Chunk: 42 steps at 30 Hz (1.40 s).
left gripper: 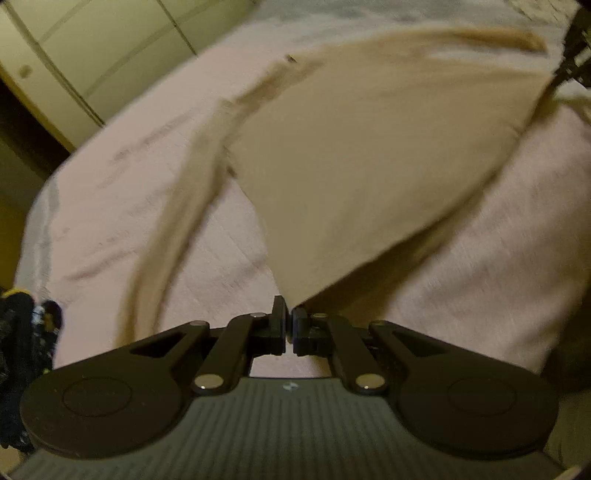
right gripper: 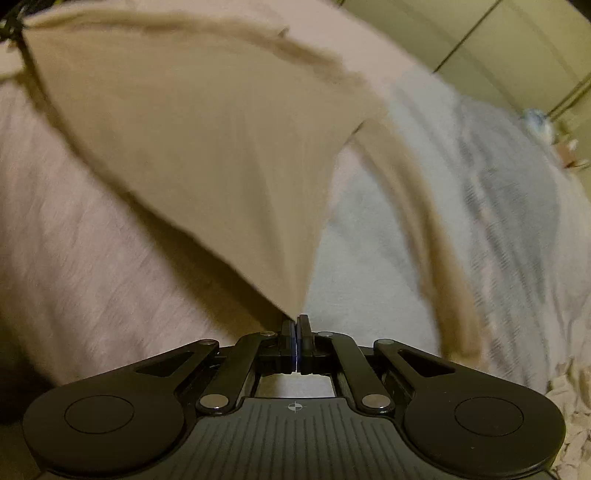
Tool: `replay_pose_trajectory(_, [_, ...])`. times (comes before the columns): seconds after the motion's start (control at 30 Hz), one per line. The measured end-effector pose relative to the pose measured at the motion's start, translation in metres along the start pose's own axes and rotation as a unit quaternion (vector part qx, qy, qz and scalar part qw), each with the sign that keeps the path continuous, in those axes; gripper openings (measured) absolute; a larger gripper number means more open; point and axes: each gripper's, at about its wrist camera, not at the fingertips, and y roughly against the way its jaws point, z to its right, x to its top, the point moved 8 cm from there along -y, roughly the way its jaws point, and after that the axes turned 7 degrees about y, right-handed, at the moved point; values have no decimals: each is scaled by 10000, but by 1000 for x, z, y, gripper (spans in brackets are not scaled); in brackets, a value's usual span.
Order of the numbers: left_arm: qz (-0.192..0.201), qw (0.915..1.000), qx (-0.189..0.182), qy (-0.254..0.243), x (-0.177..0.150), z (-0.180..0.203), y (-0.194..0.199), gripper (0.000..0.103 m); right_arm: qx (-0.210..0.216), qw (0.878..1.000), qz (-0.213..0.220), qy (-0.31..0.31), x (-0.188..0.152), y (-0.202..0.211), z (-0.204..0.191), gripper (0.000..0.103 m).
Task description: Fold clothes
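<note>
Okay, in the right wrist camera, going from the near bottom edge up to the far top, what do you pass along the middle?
Right gripper, shut on a corner of the beige garment → the garment's raised panel stretching away → the pink bed cover beyond its far edge → the pale cupboard doors at the back.

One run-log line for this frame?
left gripper: shut on beige garment | right gripper: shut on beige garment | cloth lifted over pink bedcover

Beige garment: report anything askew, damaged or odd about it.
No damage shows. The beige garment hangs taut between the left gripper and right gripper, each shut on a corner; one strip trails loose onto the pink bedding.
</note>
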Motion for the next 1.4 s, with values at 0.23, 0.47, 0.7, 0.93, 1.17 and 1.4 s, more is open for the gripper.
replay_pose_trajectory(0.23, [-234, 9987, -118, -439, -14, 20, -29, 1, 413, 9968, -667, 148, -15, -24, -26, 0])
replay_pose_trajectory(0.47, [-615, 9941, -840, 292, 1, -18, -2, 9, 37, 9913, -1121, -684, -10, -17, 29, 42])
replay_pose_trajectory(0.7, [86, 9793, -877, 1820, 85, -115, -47, 11, 75, 9776, -672, -1994, 52, -39, 100, 51])
replay_pose_trajectory(0.93, [473, 9669, -1148, 2230, 202, -176, -161, 23, 479, 9757, -188, -2129, 146, -102, 145, 51])
replay_pose_trajectory(1.17, [574, 9648, -1327, 2197, 294, -203, -258, 31, 940, 9654, 763, -2309, 258, -179, 223, 51])
replay_pose_trajectory(1.4, [241, 9588, -1824, 2163, 322, -207, -320, 33, 1667, 9530, 942, -2348, 331, -261, 277, 51])
